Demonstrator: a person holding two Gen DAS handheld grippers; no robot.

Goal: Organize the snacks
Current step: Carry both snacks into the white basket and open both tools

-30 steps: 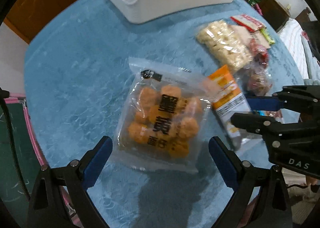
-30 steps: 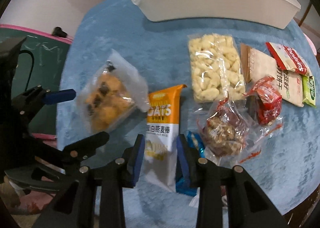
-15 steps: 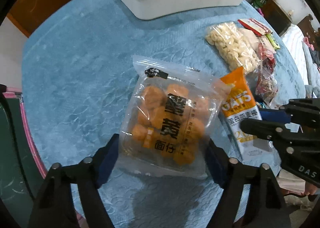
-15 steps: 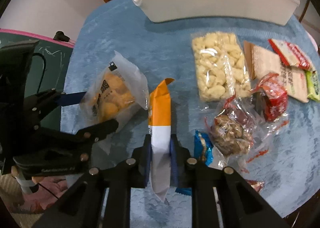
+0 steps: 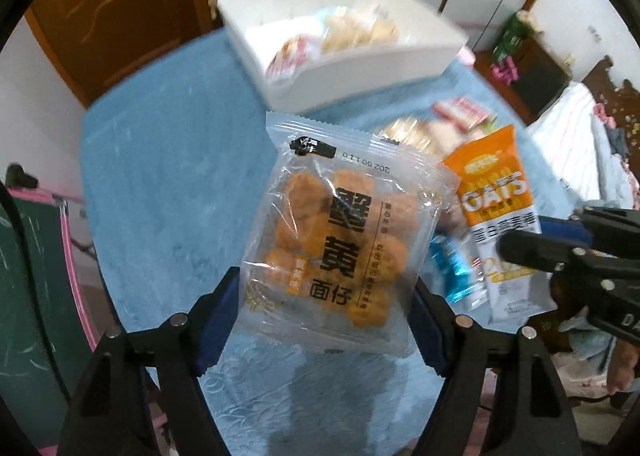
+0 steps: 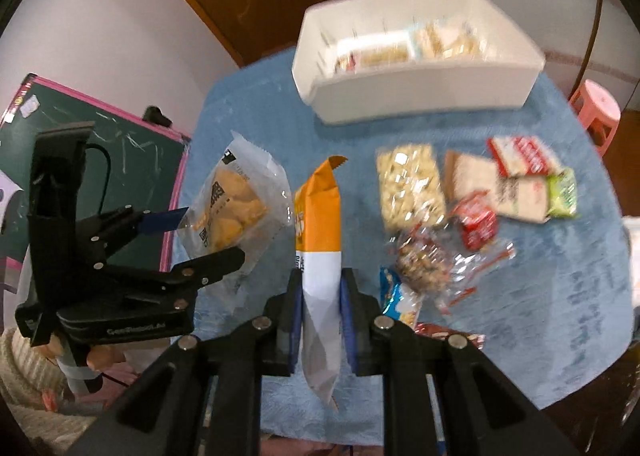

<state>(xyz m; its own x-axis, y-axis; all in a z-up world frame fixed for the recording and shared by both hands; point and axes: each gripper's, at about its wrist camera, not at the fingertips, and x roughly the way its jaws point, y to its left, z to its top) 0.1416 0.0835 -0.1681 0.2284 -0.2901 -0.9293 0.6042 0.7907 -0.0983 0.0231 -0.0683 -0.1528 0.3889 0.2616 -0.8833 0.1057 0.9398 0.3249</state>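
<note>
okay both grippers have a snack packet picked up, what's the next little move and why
Probably carry both forward over the white bin and release there. The left gripper is shut on the clear bag of orange puffs, the right gripper on the orange oats bar, both off the blue tablecloth, and the bin already holds snacks.

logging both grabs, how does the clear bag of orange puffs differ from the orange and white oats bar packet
The clear bag of orange puffs is wide, squarish and see-through; the orange and white oats bar packet is narrow, long and opaque. The bag fills widely spread jaws of the left gripper; the packet sits in the right gripper's nearly closed jaws. Both are held above the blue tablecloth.
</note>
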